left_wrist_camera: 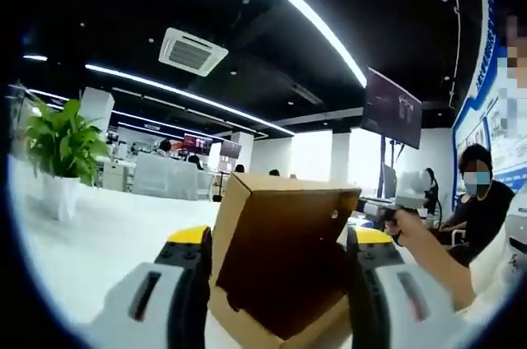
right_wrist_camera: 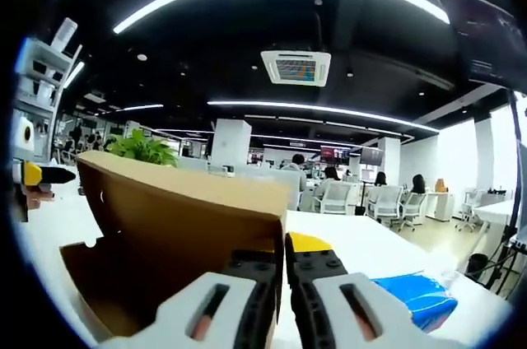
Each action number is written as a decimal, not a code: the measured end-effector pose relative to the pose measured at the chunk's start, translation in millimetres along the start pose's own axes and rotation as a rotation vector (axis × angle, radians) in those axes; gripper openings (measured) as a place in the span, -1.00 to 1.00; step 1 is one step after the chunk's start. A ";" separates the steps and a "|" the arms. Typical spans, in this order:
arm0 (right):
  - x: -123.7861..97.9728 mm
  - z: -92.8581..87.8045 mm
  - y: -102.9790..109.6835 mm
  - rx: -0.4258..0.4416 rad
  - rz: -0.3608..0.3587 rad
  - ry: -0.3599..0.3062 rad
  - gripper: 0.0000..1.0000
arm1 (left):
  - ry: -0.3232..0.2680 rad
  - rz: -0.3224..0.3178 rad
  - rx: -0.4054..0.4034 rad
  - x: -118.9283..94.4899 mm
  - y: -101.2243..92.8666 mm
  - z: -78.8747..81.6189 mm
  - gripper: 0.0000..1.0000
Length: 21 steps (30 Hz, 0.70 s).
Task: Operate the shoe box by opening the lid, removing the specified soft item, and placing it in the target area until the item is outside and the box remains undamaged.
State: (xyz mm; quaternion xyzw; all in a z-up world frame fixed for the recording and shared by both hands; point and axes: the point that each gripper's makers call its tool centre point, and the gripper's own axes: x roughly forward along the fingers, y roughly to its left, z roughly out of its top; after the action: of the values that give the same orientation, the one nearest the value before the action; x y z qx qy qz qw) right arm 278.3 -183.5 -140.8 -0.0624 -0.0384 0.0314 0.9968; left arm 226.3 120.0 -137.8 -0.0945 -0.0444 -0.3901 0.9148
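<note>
Left gripper view looks along two spread jaws of the left gripper [left_wrist_camera: 278, 262], and between them stands the cardboard shoe box [left_wrist_camera: 280, 258], its lid [left_wrist_camera: 288, 225] raised and tilted back so the brown inner face shows. The jaws stand wide apart on either side of the box without visibly pressing it, which reads as bracing or framing the box so it does not slide while the other tool works the lid. In the right gripper view, the right gripper [right_wrist_camera: 280, 262] has its jaws drawn together on the free edge of the lid [right_wrist_camera: 177, 197], pinching the thin cardboard near its corner; that grip seems to be what keeps the lid propped open at this angle. The box interior is dark in both views, and I cannot tell whether the soft item lies inside or what it looks like. On the white table [right_wrist_camera: 362, 242], just to the right of the right gripper, lies a blue item [right_wrist_camera: 416, 295], apart from the box. Beyond the box, a potted plant [left_wrist_camera: 58, 147] stands on the far side of the table, and a person's hand [left_wrist_camera: 408, 225] shows to the right. The lid-opening step looks nearly complete; removal is not yet begun.
</note>
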 end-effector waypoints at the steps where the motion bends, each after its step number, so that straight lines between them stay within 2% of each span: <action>1: -0.3 -1.1 -0.1 0.004 0.006 0.005 -0.99 | -0.006 0.008 0.005 0.1 1.1 1.4 0.40; 5: -2.7 -1.4 2.8 0.005 0.003 -0.001 -0.99 | -0.048 0.022 -0.019 1.9 0.5 8.0 0.46; 7: -3.8 -2.0 3.0 -0.019 -0.010 -0.001 -0.99 | -0.047 0.021 -0.013 3.9 -3.1 7.8 0.45; 11: -7.1 -2.9 2.7 -0.012 -0.001 -0.002 -0.99 | -0.045 0.052 0.026 7.8 1.3 7.5 0.45; 16: -10.9 -4.2 4.4 -0.016 0.004 0.002 -0.98 | -0.074 0.043 -0.011 13.4 -1.0 5.2 0.38; 21: -12.4 -5.7 4.7 -0.031 0.011 0.007 -0.98 | -0.083 0.068 0.011 14.0 -2.2 6.4 0.21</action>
State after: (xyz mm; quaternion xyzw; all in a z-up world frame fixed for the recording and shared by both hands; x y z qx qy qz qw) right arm 266.1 -180.4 -148.0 -0.0781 -0.0350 0.0360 0.9957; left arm 234.3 109.9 -129.1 -0.1072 -0.0811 -0.3541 0.9255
